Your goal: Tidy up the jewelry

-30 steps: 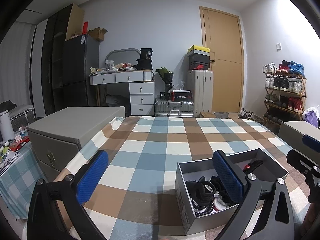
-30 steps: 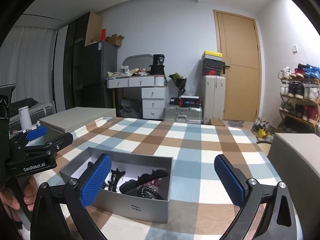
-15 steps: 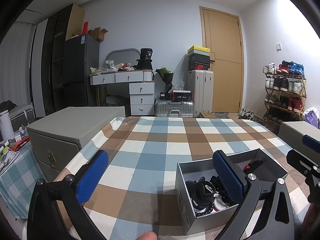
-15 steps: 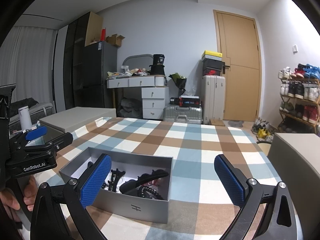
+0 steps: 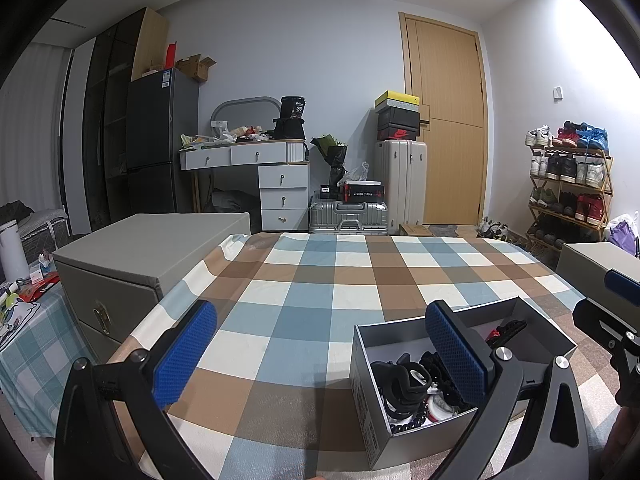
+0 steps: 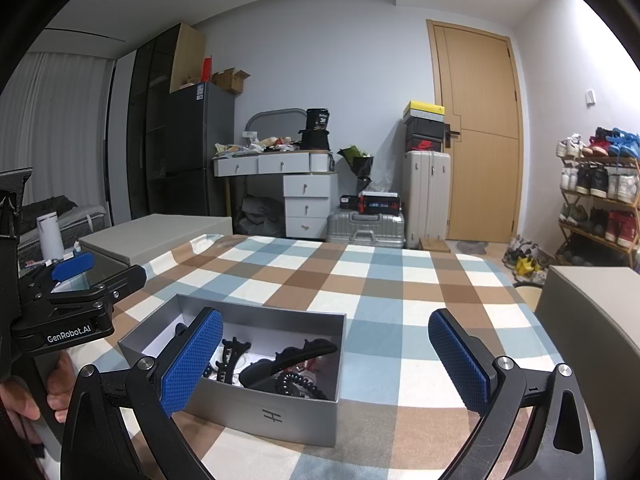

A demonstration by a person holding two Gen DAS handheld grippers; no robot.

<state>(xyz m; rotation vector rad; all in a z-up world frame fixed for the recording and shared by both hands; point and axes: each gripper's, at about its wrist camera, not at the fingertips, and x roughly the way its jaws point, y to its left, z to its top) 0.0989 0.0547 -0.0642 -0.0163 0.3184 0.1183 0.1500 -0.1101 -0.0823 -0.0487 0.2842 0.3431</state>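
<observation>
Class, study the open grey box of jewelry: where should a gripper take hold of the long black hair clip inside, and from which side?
Probably from above, jaws across the narrow middle of the black hair clip: it lies lengthwise on the pile, and the grey box walls block side approaches.

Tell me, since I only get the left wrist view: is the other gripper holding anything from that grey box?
Observer: No. The right gripper is open wide, with nothing between its fingers.
Operator: Does the box have any marking I can't see from here?
Observer: Yes. The long side of the box that faces the right camera carries a small dark logo.
Operator: And what is carrying my own gripper?
Observer: A bare hand is wrapped around the handle below the left gripper, under a label that reads GenRobot.AI.
</observation>
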